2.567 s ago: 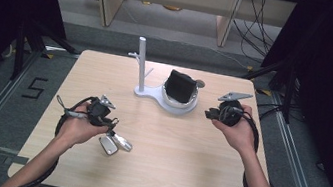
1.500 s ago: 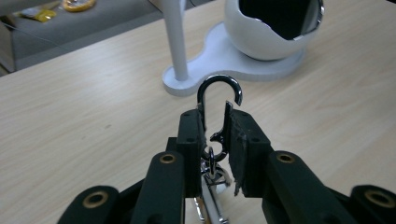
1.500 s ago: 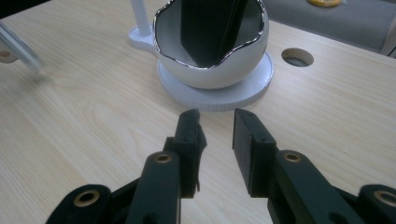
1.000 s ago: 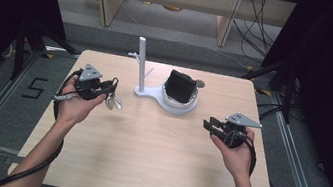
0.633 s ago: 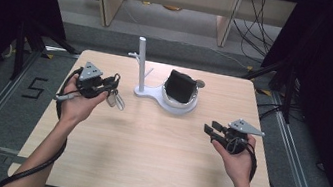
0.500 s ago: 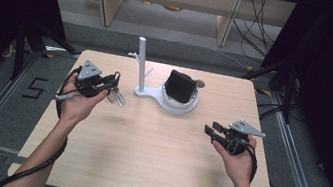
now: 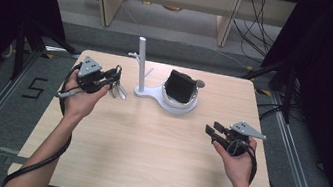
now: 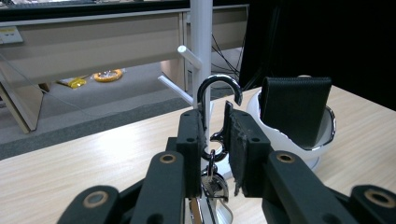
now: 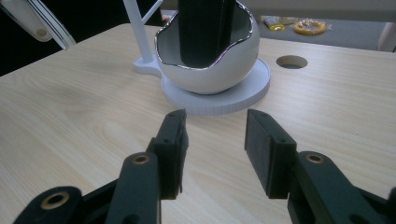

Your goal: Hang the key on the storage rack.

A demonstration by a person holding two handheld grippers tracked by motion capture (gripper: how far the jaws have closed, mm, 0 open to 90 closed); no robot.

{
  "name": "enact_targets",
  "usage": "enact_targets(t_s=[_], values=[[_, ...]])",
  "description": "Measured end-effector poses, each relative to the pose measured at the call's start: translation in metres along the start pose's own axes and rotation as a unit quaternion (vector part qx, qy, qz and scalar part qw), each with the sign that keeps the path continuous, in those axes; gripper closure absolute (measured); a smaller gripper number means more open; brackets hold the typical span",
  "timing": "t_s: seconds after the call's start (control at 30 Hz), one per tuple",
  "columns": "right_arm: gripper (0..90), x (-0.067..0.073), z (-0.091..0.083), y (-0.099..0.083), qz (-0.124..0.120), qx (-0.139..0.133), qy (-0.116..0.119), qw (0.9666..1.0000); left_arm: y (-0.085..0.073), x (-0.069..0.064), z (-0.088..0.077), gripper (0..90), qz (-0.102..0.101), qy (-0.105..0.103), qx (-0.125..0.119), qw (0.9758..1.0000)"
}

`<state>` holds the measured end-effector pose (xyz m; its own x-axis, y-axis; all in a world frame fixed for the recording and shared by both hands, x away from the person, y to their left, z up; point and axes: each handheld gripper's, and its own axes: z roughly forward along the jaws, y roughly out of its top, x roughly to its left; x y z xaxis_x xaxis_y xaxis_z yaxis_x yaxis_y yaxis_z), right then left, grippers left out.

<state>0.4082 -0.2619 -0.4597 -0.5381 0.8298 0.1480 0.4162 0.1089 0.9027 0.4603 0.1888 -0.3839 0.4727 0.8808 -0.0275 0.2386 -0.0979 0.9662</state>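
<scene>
I have the left claw (image 8: 212, 140) clamped on a chrome hook (image 8: 219, 91) that carries a bunch of keys (image 8: 212, 184); the hook's curved top rises above the pads and the keys hang below them. In the high view the left claw (image 7: 115, 76) sits near the tabletop's (image 7: 147, 141) far left corner, just beside the white stand's post (image 7: 140, 64), with the keys (image 7: 118, 90) dangling off the tabletop. The post has short pegs (image 8: 187, 52) sticking out, and the hook is level with them but apart from them. The stand's white bowl (image 7: 179, 100) holds a black wallet (image 7: 180, 85) upright. My right claw (image 7: 214, 131) rests near the right edge, well apart from the stand, and its jaws have just been opening; the pads (image 9: 173, 144) stand apart with nothing between them.
</scene>
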Motion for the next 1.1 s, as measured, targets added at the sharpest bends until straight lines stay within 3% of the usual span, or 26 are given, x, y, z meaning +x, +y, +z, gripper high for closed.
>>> enact_targets(t_s=[0.07, 0.13, 0.17, 0.27, 0.4, 0.57, 1.0, 1.03, 1.1], values=[[59.4, -0.001, 0.000, 0.000, -0.009, -0.005, -0.002, 0.9999, 0.001, -0.001, 0.001, 74.5, -0.002, 0.001, -0.005, 1.0000], [59.4, 0.001, -0.001, -0.002, 0.001, -0.003, -0.008, 1.0000, 0.003, -0.001, 0.003, 74.5, -0.001, 0.001, -0.009, 1.0000], [59.4, -0.001, -0.001, -0.002, -0.009, -0.007, -0.004, 0.9999, 0.005, -0.001, 0.004, 74.5, -0.003, 0.002, -0.015, 0.9999], [59.3, 0.000, -0.002, -0.002, 0.000, -0.005, -0.001, 1.0000, 0.006, -0.002, 0.006, 74.5, -0.004, 0.002, -0.015, 0.9999], [59.3, -0.002, -0.001, -0.002, -0.014, -0.015, -0.005, 0.9998, 0.007, -0.001, 0.010, 74.5, -0.010, 0.004, -0.024, 0.9996], [59.3, -0.001, -0.002, -0.002, -0.007, -0.012, -0.004, 0.9999, 0.008, -0.001, 0.014, 74.5, -0.016, 0.006, -0.034, 0.9993], [59.2, -0.001, -0.001, -0.002, -0.013, -0.010, -0.005, 0.9999, 0.013, 0.001, 0.026, 74.5, -0.024, 0.006, -0.036, 0.9991], [59.2, 0.002, -0.002, -0.002, 0.007, 0.000, -0.006, 1.0000, 0.013, 0.001, 0.027, 74.5, -0.025, 0.006, -0.035, 0.9991], [59.2, -0.001, -0.001, -0.002, -0.006, -0.009, -0.003, 0.9999, 0.013, 0.002, 0.029, 74.4, -0.025, 0.007, -0.033, 0.9991]])
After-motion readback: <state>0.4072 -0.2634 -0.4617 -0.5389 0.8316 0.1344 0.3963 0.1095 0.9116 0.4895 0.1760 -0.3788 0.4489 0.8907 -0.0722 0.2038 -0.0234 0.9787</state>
